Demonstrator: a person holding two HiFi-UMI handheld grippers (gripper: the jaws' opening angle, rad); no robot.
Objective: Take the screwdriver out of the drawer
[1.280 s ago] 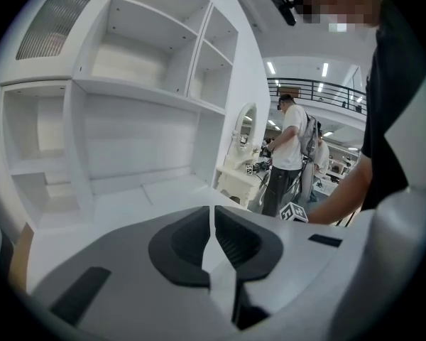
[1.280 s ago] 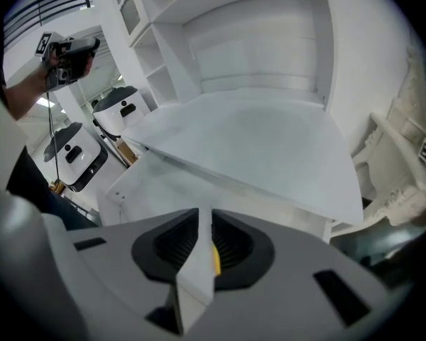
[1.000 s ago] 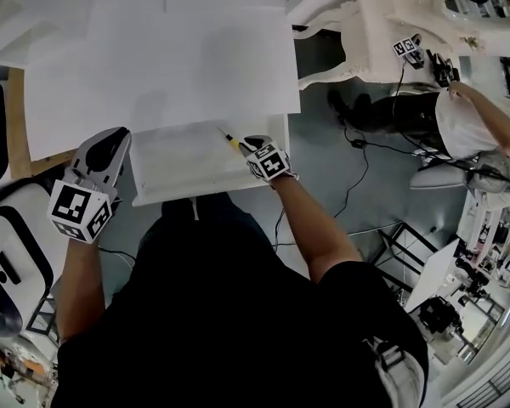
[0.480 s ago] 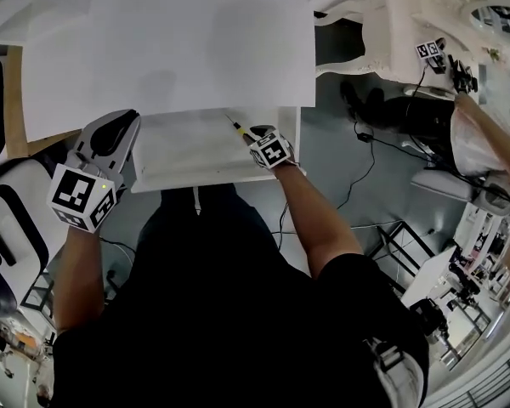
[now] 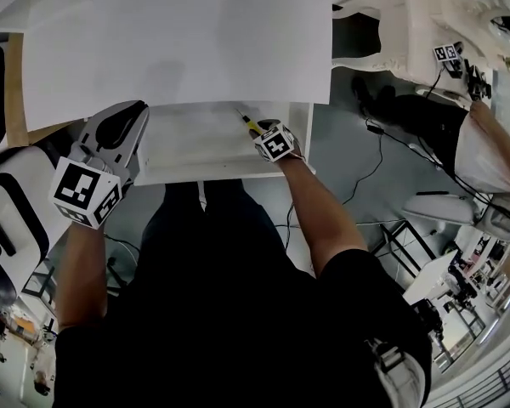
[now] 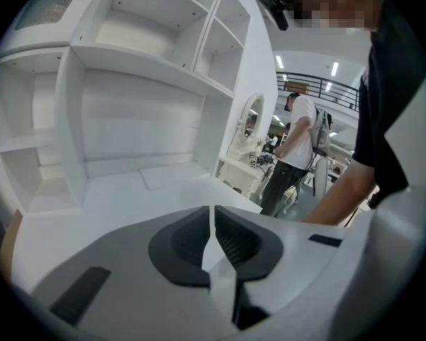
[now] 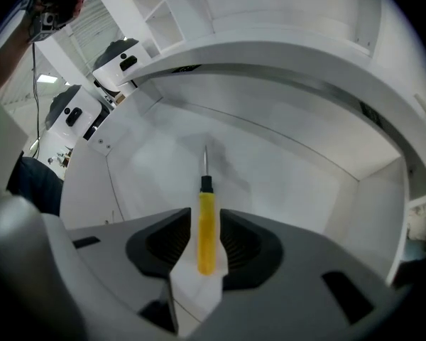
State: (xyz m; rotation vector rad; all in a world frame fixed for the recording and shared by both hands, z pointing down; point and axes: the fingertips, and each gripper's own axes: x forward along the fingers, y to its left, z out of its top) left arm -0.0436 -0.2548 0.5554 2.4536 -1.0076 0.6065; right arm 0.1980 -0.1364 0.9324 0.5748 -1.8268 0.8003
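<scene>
The screwdriver [image 7: 206, 226] is in the open drawer [image 7: 284, 172], directly between the spread jaws of the right gripper [image 7: 206, 219]. Its long axis runs straight along the line the gripper points. The butt of the handle sits back between the two pads and the tip points away from the gripper, toward the drawer's rear wall. In the head view the screwdriver [image 5: 249, 124] slants up and to the left from the right gripper [image 5: 258, 133], just under the table's [image 5: 178, 49] front edge. The handle is a smooth, round yellow plastic bar. It ends in a short black collar, and beyond that is a thin, bright metal shaft. The right gripper's jaws have just been opening. Their dark ribbed pads flank the handle with a sliver of space on each side, so the tool is released rather than clamped. The drawer is a shallow white box with a flat matte floor and straight walls. The left gripper [image 5: 119, 124] hangs beside the drawer's left end, well apart from the screwdriver. In its own view the left gripper [image 6: 213, 215] is clenched to a hairline slit with nothing in it, and it faces white shelves [image 6: 149, 41].
</scene>
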